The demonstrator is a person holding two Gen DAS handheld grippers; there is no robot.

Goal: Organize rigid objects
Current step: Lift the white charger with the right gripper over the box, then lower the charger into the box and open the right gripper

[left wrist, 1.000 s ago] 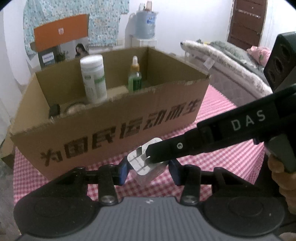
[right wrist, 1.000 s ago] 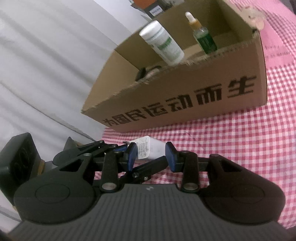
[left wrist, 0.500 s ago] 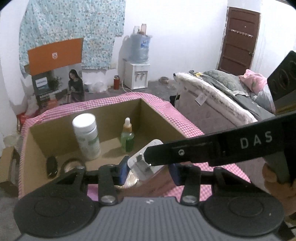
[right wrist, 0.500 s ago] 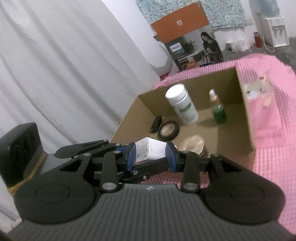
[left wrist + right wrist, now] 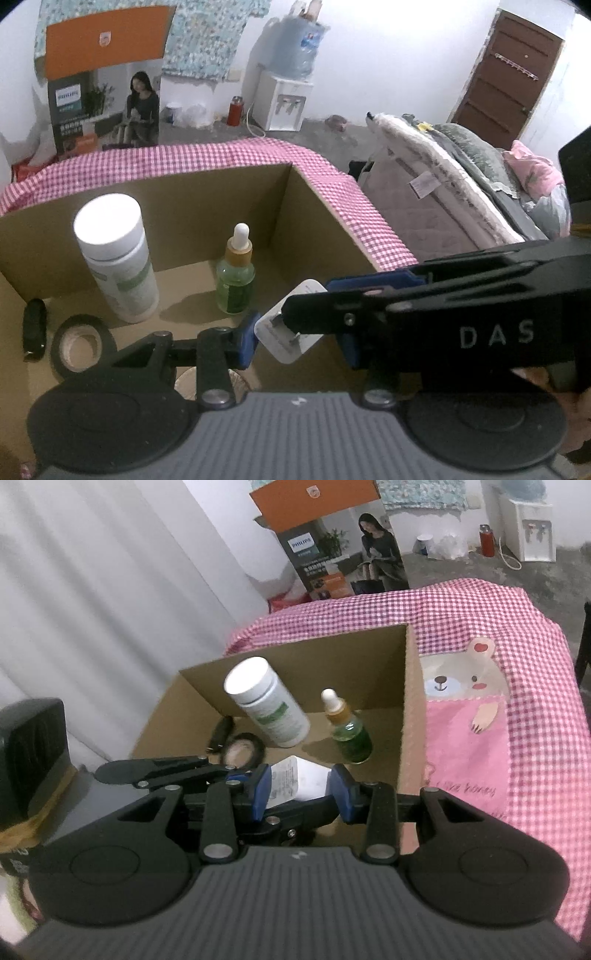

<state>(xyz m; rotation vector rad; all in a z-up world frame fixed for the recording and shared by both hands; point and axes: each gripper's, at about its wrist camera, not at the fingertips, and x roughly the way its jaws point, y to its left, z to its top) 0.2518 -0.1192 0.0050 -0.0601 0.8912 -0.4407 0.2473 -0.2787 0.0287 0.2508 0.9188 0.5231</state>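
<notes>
A white charger plug (image 5: 291, 334) (image 5: 301, 781) hangs over the inside of the open cardboard box (image 5: 325, 221) (image 5: 412, 701). My left gripper (image 5: 297, 343) is shut on it with its blue pads at the plug's sides. Coming in from the right, my right gripper (image 5: 308, 299) (image 5: 301, 794) is shut on the same plug crosswise. In the right wrist view the left gripper (image 5: 236, 771) reaches in from the left, below the plug. The plug's prongs point toward the left wrist camera.
Inside the box stand a white bottle (image 5: 118, 258) (image 5: 267, 709) and a green dropper bottle (image 5: 235, 280) (image 5: 349, 731). A black tape roll (image 5: 83, 343), a small black item (image 5: 35, 328) and a round lid (image 5: 236, 384) lie on its floor. The pink checked cloth (image 5: 480, 627) covers the table.
Both grippers carried the plug up from in front of the box's printed front wall and over it. The plug is now above the box's interior.
</notes>
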